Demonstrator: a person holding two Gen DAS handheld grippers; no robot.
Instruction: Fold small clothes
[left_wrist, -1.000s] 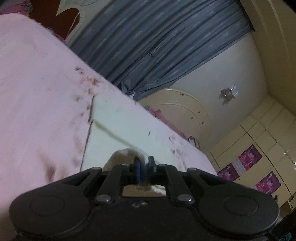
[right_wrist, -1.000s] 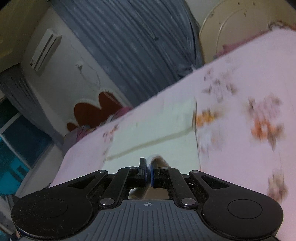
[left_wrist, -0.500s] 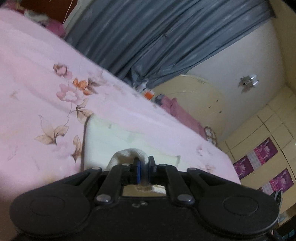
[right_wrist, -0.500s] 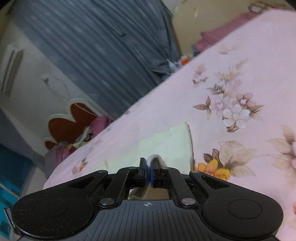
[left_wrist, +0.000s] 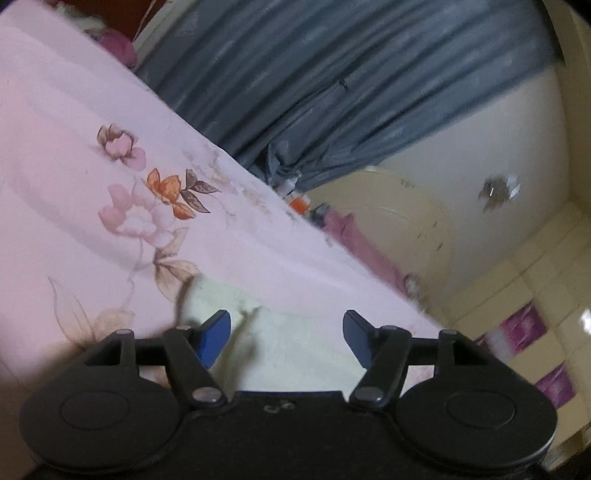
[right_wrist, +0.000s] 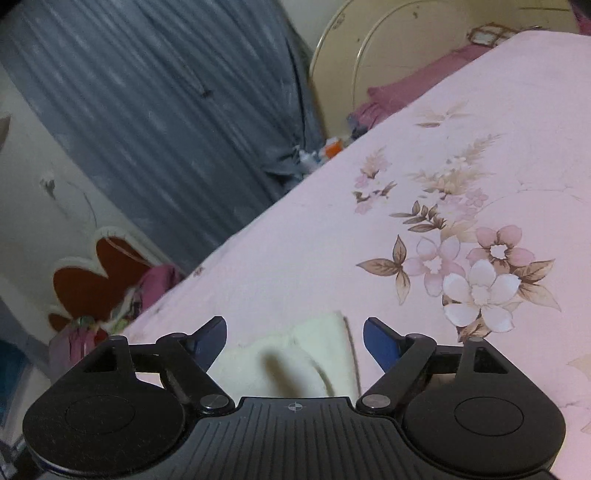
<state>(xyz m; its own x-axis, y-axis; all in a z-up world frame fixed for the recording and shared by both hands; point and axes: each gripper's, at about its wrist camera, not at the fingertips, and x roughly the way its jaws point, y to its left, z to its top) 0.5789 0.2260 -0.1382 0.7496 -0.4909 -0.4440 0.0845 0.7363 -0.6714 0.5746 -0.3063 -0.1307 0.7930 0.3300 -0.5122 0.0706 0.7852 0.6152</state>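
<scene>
One small pale-yellow cloth lies on the pink flowered bed sheet.
Two tongs, left tongs and right tongs, gape wide, holding nothing.

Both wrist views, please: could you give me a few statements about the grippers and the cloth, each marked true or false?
1. The left gripper has its fingers spread apart. True.
2. The right gripper is clamped on the cream cloth. False: its fingers are apart and nothing sits between the pads.
3. The cream cloth lies on a pink floral bedsheet. True.
4. The curtain behind the bed is bright red. False: it is grey-blue.
5. The fingers have blue pads. True.
</scene>
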